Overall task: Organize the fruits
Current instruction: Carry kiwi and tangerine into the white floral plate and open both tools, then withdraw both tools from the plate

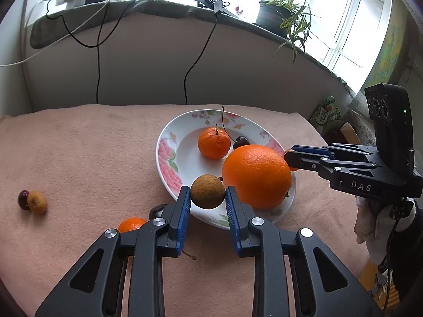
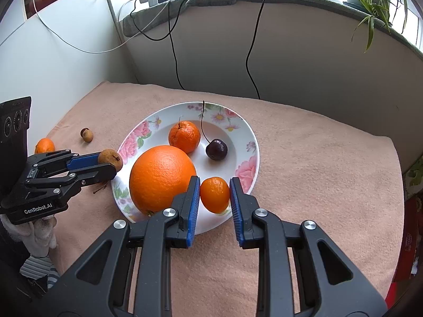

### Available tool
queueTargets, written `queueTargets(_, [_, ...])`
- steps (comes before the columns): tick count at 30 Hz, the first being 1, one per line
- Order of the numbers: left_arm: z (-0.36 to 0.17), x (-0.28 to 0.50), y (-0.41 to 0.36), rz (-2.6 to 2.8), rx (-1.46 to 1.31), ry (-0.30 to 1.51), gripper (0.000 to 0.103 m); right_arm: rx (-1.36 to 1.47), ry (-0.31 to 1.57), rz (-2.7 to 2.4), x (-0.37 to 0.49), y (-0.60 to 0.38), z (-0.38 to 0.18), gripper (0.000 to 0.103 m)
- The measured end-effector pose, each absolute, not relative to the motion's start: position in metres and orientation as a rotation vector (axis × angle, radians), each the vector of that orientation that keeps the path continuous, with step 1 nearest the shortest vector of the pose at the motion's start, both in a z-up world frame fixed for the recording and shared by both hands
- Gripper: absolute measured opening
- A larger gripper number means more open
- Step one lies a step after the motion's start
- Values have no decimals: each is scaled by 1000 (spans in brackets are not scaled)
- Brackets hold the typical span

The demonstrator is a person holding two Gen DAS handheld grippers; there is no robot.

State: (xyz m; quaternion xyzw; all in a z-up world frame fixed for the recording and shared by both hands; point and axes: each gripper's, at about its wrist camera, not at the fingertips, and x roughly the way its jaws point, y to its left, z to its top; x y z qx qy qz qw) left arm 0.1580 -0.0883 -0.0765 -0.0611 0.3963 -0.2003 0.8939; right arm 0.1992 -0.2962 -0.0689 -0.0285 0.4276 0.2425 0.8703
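The left gripper [image 1: 208, 198] is pinching a brown longan [image 1: 208, 191] btw. its blue pads, one pad on each side of the fruit. It holds the fruit over the near rim of the flowered plate [image 1: 169, 163]. Just right of this gripper, in the plate, lies the big orange [image 1: 257, 175], almost touching the right finger. Beyond the fingertips sit a small mandarin [image 1: 214, 142] w/ a short stem and a dark cherry [image 1: 241, 141] w/ a long stem.

The right gripper [image 2: 214, 195] is pinching a small orange kumquat [image 2: 214, 195] over the near part of the plate; its pads press on both sides. The big orange lies just left of its left finger.

On the pink cloth [image 1: 92, 153], far left of the left gripper, a second cherry [image 1: 23, 199] and a second longan [image 1: 37, 202] touch each other. Under the left finger of the left gripper, a second mandarin [image 1: 131, 224] is partly hidden, and a dark thing beside it I cannot tell.
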Motion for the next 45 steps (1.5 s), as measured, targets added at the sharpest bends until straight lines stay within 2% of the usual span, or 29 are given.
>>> queueTargets(13, [-77, 157, -94, -425, -110, 821, 26, -47, 899, 501, 202, -297, -70, 24])
queueTargets(15, [-76, 157, -93, -422, -114, 819, 42, -43, 904, 499, 202, -297, -71, 24])
queueTargets(16, [-76, 157, -93, -426, -119, 817, 45, -42, 905, 500, 203, -297, -71, 25])
queueTargets(20, [-73, 156, -94, -432, -114, 810, 50, -46, 886, 487, 201, -298, -68, 57])
queueTargets(23, [-72, 154, -95, -439, -108, 805, 52, -36, 875, 483, 199, -301, -64, 60])
queueTargets(26, [-71, 152, -93, -427, -112, 799, 52, -39, 866, 469, 197, -303, -61, 69])
queueTargets(32, [-70, 149, -81, -405, -142, 790, 52, -22, 849, 471, 190, -306, -56, 70])
queueTargets(35, [-69, 144, -76, -406, -148, 793, 64, -21, 833, 481, 182, -303, -53, 70])
queueTargets(45, [-70, 119, -39, -278, -51, 789, 65, 49, 782, 545, 155, -286, -46, 70])
